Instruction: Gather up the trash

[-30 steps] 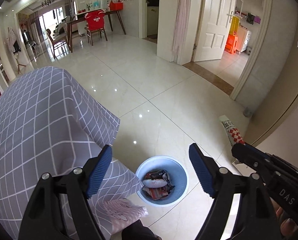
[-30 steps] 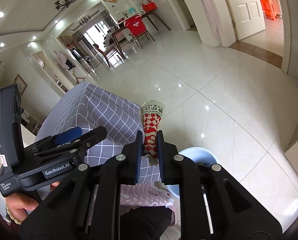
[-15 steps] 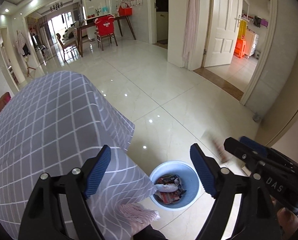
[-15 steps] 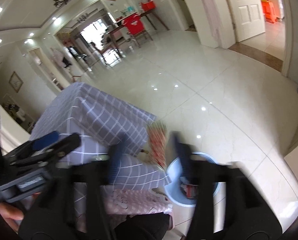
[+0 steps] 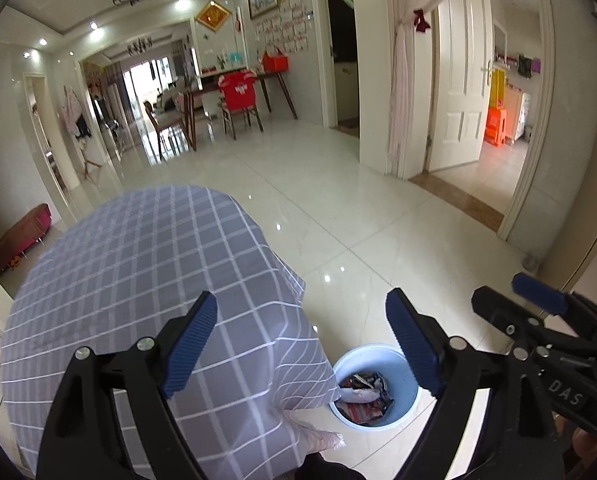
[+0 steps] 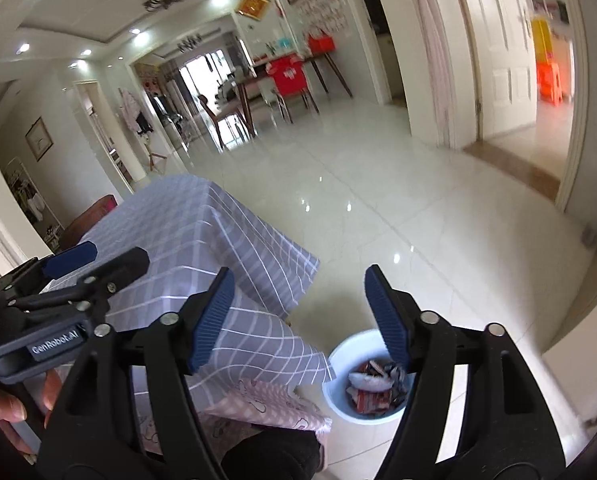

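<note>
A light blue trash bin point(image 5: 398, 408) stands on the tiled floor beside the table, with several wrappers point(image 5: 364, 394) inside. It also shows in the right wrist view point(image 6: 344, 360), with the wrappers point(image 6: 374, 388) in it. My left gripper point(image 5: 300, 344) is open and empty, held over the table's near corner. My right gripper point(image 6: 298, 314) is open and empty, above the bin and the table edge. The right gripper also shows at the right of the left wrist view point(image 5: 538, 320).
A table with a grey checked cloth point(image 5: 138, 264) fills the left. A pink cloth point(image 6: 266, 408) hangs below its edge. Shiny tiled floor point(image 5: 378, 208) stretches ahead to a dining table with chairs point(image 5: 234, 96) and doorways point(image 5: 498, 120) on the right.
My right gripper opened and let go of the red-and-white wrapper, which dropped toward the bin and is out of its jaws. Both cameras tilted up.
</note>
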### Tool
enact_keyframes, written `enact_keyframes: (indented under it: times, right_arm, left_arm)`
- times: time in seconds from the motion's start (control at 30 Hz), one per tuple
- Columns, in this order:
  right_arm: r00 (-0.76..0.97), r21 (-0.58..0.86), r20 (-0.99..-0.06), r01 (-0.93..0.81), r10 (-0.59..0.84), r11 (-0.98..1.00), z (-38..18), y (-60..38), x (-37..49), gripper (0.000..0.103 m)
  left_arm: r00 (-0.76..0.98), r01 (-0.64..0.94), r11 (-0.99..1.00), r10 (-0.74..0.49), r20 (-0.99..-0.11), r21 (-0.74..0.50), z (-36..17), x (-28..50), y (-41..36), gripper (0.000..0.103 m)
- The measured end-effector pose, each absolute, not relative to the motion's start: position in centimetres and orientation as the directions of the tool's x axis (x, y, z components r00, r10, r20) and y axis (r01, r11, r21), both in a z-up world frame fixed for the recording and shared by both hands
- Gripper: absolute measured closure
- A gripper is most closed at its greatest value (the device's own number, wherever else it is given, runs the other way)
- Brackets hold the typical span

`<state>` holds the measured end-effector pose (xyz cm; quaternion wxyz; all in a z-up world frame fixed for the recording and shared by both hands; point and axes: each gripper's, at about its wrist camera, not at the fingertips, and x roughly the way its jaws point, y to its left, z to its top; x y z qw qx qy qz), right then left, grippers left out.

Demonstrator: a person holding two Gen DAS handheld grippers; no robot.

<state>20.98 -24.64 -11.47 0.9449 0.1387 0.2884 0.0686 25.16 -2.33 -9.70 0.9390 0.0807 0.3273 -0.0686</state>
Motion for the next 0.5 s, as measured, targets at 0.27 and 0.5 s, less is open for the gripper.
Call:
enact_keyframes:
  times: [0.27, 0.5]
  right_arm:
    - [0.895, 0.228, -0.401, -0.111, 0.197, 0.967, -5.6, -21.9, 13.9, 0.024]
    - [0.937, 0.164, -0.292, -0.15, 0.193, 0.975, -1.9, -19.5, 6.9, 0.017]
  left_arm:
    - [0.871, 0.105, 0.987, -0.032, -0.49, 0.122, -4.5, 17.4, 0.6, 0.013]
    - [0.925, 0.046, 0.993, -0.001, -0.379, 0.11, -0.8, 10.4, 2.6, 0.01]
